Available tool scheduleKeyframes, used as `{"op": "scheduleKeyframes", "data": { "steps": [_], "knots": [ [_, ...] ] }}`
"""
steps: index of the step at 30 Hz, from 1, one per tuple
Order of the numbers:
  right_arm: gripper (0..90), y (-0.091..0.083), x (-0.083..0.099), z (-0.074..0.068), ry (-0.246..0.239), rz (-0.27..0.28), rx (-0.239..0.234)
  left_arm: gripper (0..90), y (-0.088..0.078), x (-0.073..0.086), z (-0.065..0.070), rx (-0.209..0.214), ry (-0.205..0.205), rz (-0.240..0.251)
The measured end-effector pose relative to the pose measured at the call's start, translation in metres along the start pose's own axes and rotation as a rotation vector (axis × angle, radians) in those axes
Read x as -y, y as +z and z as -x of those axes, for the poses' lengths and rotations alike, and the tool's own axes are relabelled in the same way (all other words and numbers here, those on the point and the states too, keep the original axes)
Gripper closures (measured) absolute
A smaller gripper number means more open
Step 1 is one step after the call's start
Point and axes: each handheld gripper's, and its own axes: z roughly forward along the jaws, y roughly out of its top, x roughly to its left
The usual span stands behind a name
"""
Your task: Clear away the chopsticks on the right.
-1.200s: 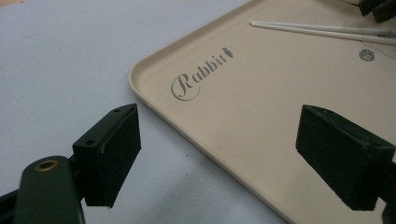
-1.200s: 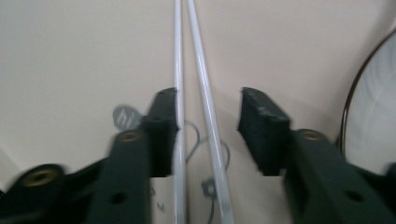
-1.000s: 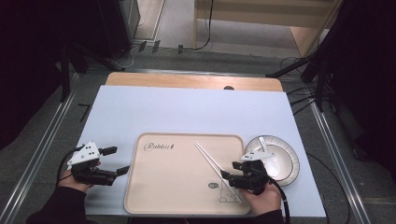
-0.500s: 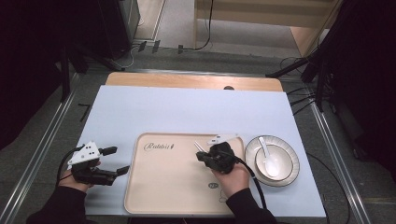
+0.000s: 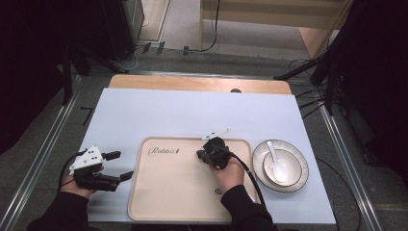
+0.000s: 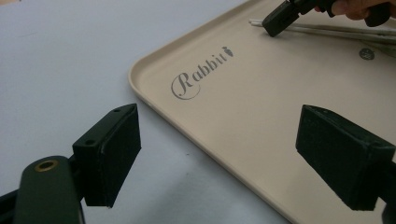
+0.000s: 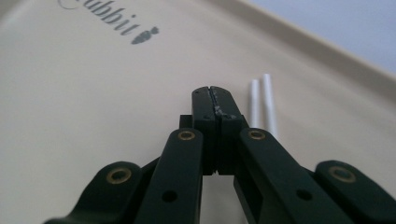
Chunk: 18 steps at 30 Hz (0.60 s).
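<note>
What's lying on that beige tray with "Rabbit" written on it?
On the tray, a pair of white chopsticks beside the shut right gripper. The hand covers part of them and part of the tray.

White spoon (image 5: 278, 164) lies in a plate (image 5: 297, 158).

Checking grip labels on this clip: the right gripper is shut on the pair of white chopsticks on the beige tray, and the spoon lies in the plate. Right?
Not quite. The right gripper is shut, but on nothing: in the right gripper view the chopsticks lie beside its closed jaws on the tray. The spoon does lie in the plate.
</note>
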Motion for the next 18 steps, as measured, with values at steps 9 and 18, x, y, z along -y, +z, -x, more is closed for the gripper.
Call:
{"op": "scheduleKeyframes", "data": {
  "steps": [9,18],
  "knots": [
    [90.0,-0.012,0.012,0.024,0.098,0.023,0.029,14.6,0.0,0.0,0.0,0.0,0.001,-0.005],
    [90.0,-0.027,0.024,0.041,0.185,0.028,0.099,14.7,0.001,-0.001,0.0,-0.001,0.001,-0.006]
  ]
}}
